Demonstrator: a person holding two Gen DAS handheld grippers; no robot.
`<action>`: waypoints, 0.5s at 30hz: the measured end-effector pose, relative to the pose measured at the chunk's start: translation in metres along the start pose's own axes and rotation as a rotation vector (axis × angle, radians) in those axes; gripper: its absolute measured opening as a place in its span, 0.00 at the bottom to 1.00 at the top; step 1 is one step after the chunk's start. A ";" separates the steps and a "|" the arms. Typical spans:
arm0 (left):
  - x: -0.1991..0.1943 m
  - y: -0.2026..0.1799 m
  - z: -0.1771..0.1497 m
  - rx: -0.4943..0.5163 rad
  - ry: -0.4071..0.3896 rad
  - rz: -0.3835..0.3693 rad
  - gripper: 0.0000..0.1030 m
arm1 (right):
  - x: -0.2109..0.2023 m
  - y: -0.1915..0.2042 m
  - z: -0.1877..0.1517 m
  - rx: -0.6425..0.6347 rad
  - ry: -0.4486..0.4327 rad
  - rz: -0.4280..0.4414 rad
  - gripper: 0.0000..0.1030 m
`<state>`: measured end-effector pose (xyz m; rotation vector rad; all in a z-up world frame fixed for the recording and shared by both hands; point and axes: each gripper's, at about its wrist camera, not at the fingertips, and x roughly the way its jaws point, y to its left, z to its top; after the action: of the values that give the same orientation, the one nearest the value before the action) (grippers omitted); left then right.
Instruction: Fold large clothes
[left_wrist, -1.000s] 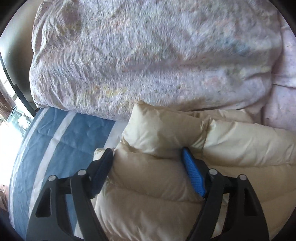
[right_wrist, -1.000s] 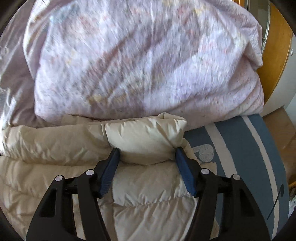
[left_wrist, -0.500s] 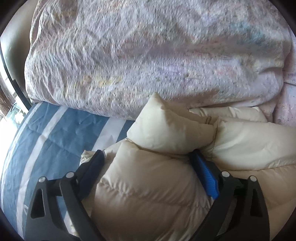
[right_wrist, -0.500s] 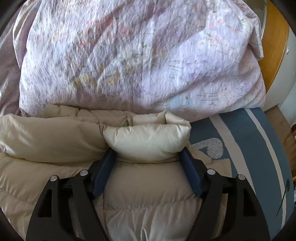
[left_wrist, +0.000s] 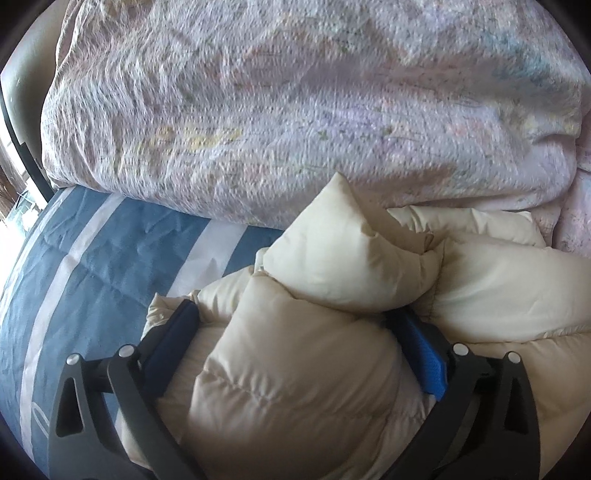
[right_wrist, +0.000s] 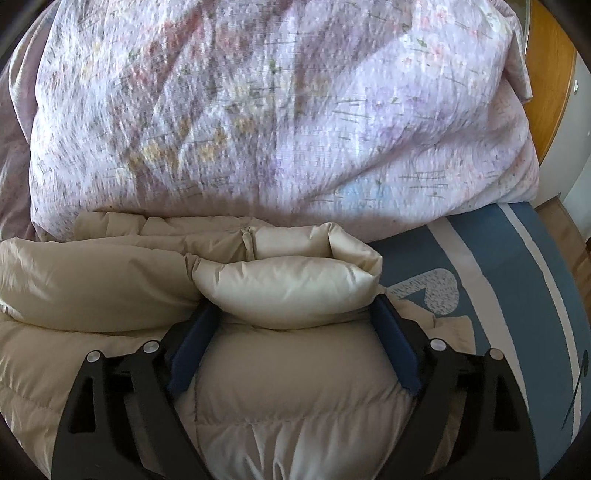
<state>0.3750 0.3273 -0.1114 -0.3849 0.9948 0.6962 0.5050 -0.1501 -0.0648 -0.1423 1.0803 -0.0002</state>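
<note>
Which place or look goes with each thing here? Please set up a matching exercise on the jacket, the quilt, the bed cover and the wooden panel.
Things:
1. puffer jacket
2. floral quilt
3. bed cover
4. wooden panel

Descriptions:
A. blue with pale stripes, lying under the rest
B. orange-brown, at the right edge of the right wrist view
C. cream, bulging between both grippers' fingers
D. pinkish, bundled up behind the jacket

Pairs: 1-C, 2-D, 3-A, 4-B

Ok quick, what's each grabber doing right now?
Left gripper: jaws opening, cream puffer jacket bulging between them.
Right gripper: jaws opening too, a jacket fold between them.
</note>
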 end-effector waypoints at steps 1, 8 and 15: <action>-0.001 0.000 0.000 0.000 0.001 0.000 0.98 | -0.001 -0.002 -0.001 0.002 0.000 0.001 0.84; -0.005 -0.001 0.001 0.003 0.007 0.002 0.98 | -0.006 -0.008 -0.003 0.010 -0.001 0.000 0.85; -0.011 -0.003 0.003 0.010 0.020 0.006 0.98 | -0.007 -0.007 -0.002 0.015 0.000 -0.008 0.86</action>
<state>0.3752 0.3225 -0.1004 -0.3807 1.0182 0.6943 0.5003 -0.1568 -0.0590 -0.1333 1.0799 -0.0161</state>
